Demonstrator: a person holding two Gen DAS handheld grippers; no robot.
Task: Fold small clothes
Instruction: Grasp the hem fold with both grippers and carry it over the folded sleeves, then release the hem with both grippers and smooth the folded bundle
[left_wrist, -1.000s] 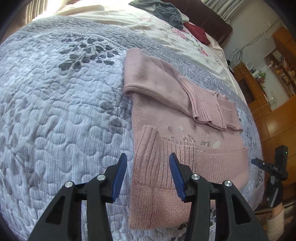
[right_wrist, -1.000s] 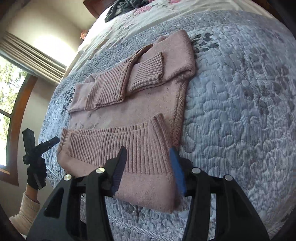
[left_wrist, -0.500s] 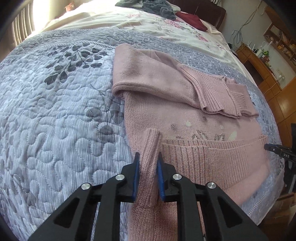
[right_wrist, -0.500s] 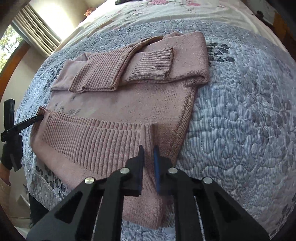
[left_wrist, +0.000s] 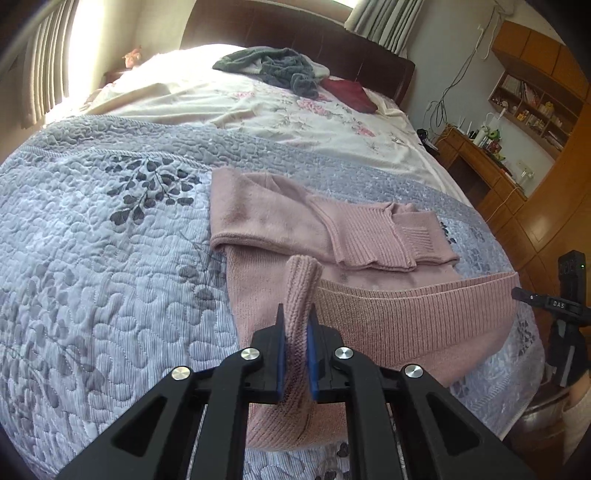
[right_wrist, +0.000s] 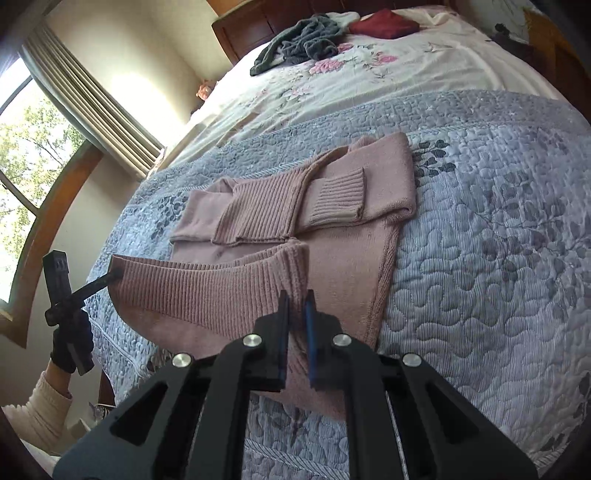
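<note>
A pink knit sweater (left_wrist: 273, 218) lies on the grey quilted bedspread (left_wrist: 92, 251), both sleeves folded across its chest. Its ribbed hem (left_wrist: 406, 310) is lifted off the bed and stretched between my two grippers. My left gripper (left_wrist: 295, 317) is shut on one hem corner, which stands up between the blue pads. In the right wrist view the sweater (right_wrist: 384, 184) shows from the other side, with my right gripper (right_wrist: 295, 302) shut on the opposite hem corner. The other gripper (right_wrist: 96, 286) shows at the hem's far end there, held by a gloved hand (right_wrist: 70, 347).
A dark grey garment (left_wrist: 273, 66) and a folded red garment (left_wrist: 349, 92) lie on the floral sheet (left_wrist: 258, 110) near the headboard. A wooden desk and shelves (left_wrist: 491, 147) stand beside the bed. A curtained window (right_wrist: 55, 122) is on the other side.
Both grippers went from open beside the hem to shut on its corners. They have since raised the hem off the bed and toward the folded sleeves.
</note>
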